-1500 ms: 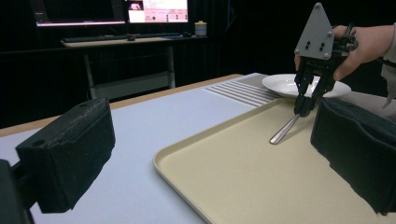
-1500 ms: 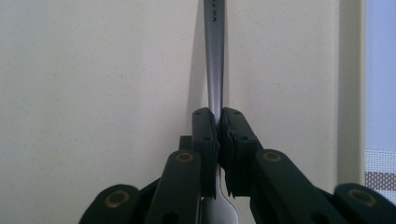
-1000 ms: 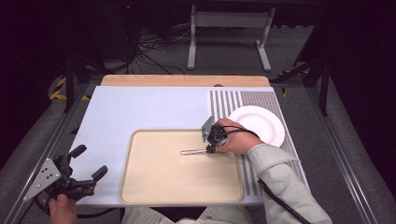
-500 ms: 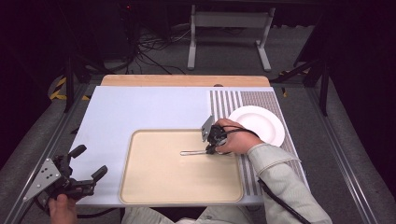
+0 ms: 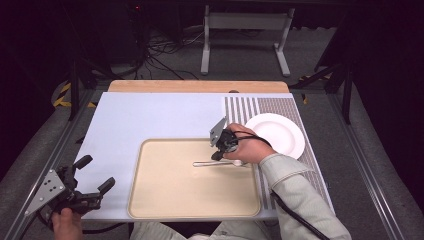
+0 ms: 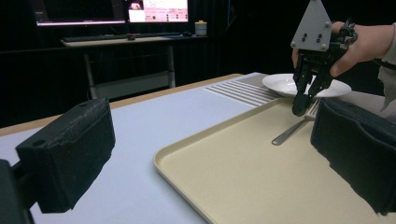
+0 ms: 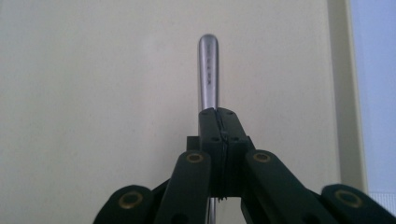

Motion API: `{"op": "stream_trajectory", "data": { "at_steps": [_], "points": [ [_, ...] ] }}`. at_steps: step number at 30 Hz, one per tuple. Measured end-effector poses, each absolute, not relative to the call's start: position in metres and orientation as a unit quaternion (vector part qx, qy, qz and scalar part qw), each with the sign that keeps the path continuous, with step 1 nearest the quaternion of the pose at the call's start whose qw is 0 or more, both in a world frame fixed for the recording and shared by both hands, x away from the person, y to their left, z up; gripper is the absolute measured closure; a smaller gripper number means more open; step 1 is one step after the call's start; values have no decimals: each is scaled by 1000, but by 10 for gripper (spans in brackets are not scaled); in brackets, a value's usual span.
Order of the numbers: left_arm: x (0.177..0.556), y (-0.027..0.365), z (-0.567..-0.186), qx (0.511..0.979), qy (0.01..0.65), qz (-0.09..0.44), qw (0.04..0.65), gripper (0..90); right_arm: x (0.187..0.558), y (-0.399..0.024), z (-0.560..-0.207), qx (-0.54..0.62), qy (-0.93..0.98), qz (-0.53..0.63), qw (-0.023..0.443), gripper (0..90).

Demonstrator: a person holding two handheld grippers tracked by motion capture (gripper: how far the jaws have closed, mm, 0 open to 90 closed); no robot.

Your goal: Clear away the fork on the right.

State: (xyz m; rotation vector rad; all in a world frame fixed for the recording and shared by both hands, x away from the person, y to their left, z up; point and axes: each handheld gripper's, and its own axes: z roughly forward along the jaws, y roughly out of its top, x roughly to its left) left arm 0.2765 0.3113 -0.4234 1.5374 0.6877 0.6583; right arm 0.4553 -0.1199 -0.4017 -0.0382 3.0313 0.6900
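Right gripper view: fingers (image 7: 218, 122) on fork (image 7: 208, 70).

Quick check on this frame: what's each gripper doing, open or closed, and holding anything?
Left gripper: open, holding nothing, at the table's near left corner.
Right gripper: closed on the fork over the tray.

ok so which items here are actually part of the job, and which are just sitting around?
In play:
- fork, pinched near its neck by the shut right gripper
- beige tray, which the fork is lying on or just above
- white plate, probably, right beside the tray

Idle or background:
- left gripper, open, off the tray's near left corner
- monitors and desk behind
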Motion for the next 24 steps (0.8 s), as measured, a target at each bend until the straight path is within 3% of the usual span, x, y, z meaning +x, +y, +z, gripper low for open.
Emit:
{"op": "stream_trajectory", "data": {
  "at_steps": [24],
  "points": [
    [277,312,-423,668,298,286,619,5,466,-103,-427,27,975,219,1,900]
  ]
}}
